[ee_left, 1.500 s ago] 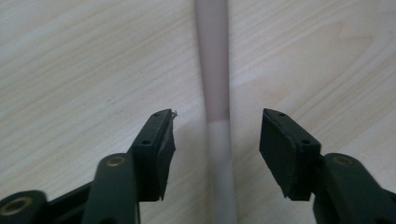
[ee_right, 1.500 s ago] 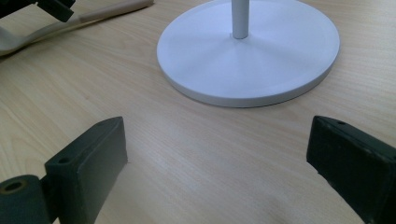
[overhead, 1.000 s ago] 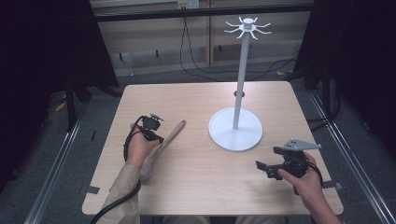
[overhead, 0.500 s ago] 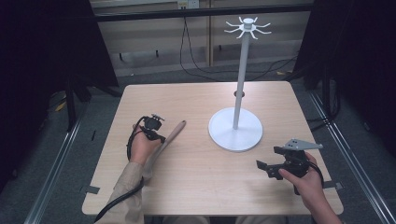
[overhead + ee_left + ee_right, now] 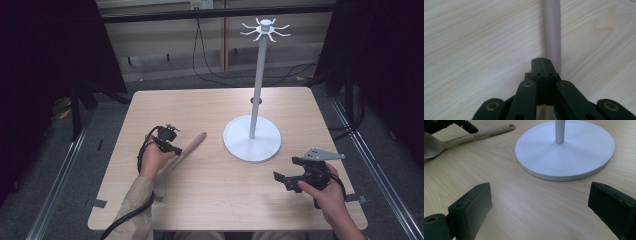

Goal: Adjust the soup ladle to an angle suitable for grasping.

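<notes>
Spoon-to-stand job, early stage. One stand (image 5: 240, 146) on the table (image 5: 200, 105): a white disc base, a thin pole and a crown of hooks (image 5: 265, 28) at the top, all empty. I cannot count the hooks reliably, as the prongs are too fine in the high view. One spoon (image 5: 189, 149), beige, lies flat on the table to the left of the stand base and apart from it. Its handle end, with the hanging hole (image 5: 510, 125), points toward the base, and its bowl lies farther from the stand, toward me. Two grippers. The left gripper (image 5: 171, 148) is down at the spoon, left of the stand. Its jaws have just been closing. In the left gripper view (image 5: 541, 62) the pads meet face to face with no handle showing between them, and the handle (image 5: 552, 30) runs on from under and just beside the tips. I read this tool as clenched, but I cannot confirm that it has any hold on the spoon. The right gripper (image 5: 280, 180) hovers on my side of the stand, a little to its right, jaws spread wide with bare table between them (image 5: 540, 202), so it is released. My judgement is that nothing is finished. Securing the spoon, lifting it and hanging it on a hook by the hole are all left to do.
</notes>
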The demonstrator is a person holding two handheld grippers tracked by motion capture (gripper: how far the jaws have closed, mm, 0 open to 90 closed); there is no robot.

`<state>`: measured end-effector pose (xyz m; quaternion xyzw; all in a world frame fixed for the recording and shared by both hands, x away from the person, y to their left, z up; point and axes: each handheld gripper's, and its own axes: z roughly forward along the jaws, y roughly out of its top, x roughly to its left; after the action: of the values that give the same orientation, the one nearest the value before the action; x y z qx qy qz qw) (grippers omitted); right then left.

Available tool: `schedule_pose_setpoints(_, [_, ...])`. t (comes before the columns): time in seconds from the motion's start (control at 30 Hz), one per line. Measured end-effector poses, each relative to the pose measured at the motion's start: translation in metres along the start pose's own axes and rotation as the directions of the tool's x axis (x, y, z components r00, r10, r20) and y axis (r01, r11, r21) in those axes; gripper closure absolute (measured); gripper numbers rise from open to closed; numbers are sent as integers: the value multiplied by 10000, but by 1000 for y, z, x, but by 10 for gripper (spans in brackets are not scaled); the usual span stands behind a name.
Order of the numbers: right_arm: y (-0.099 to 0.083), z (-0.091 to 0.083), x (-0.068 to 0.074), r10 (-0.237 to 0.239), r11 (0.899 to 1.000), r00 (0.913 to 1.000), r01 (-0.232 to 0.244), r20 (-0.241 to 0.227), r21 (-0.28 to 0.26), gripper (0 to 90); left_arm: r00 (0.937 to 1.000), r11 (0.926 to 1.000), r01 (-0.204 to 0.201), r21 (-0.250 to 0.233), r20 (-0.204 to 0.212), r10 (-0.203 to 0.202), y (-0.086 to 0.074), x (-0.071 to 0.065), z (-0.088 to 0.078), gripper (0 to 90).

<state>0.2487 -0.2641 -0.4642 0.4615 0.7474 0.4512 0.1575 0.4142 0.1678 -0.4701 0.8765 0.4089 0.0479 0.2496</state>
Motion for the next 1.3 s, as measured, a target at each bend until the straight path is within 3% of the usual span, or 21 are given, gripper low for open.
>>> schedule_pose_setpoints(0.2, [0,0,1,15,10000,10000,-15,-10,10,47,9995,9997,-219,62,219,217,1,-8,2,900])
schedule_pose_setpoints(0.33, [1,1,2,-2,10000,10000,2,-40,9,47,9972,9992,-389,133,644,379,1,-12,3,899])
schedule_pose_setpoints(0.4, [1,0,2,-14,10000,10000,14,-42,30,47,9976,9980,-579,248,393,569,1,-14,4,895])
schedule_pose_setpoints(0.5, [1,0,2,-60,10000,10000,60,-32,20,47,9980,9981,-550,288,318,540,1,-13,7,890])
schedule_pose_setpoints(0.53, [2,-1,2,-68,10000,10000,68,-22,2,47,9990,9995,-318,75,318,315,0,-14,8,883])
schedule_pose_setpoints(0.7, [1,0,2,-67,10000,10000,67,-26,12,47,9987,9990,-447,-19,240,448,0,-11,6,828])
schedule_pose_setpoints(0.73, [1,0,2,-54,10000,10000,54,-35,25,47,9974,9977,-674,52,247,673,0,-10,4,828])
schedule_pose_setpoints(0.8, [1,0,2,-68,10000,10000,69,-45,35,47,9983,9985,-470,-264,317,479,0,-12,3,800])
schedule_pose_setpoints(0.87, [1,0,3,-66,10000,10000,67,-54,43,47,9952,9953,-954,-178,182,957,3,-10,-2,774])
schedule_pose_setpoints(1.0, [1,0,2,-69,10000,10000,69,-27,46,47,9942,9937,-1042,-409,220,1052,4,-13,-8,711])
schedule_pose_setpoints(1.1, [1,0,2,-85,10000,10000,85,-11,16,47,9865,9868,-1612,-133,267,1615,4,-16,-12,635])
schedule_pose_setpoints(1.3, [1,0,3,-79,10000,10000,79,-22,58,48,9774,9775,-2079,347,465,2062,2,-24,-9,527])
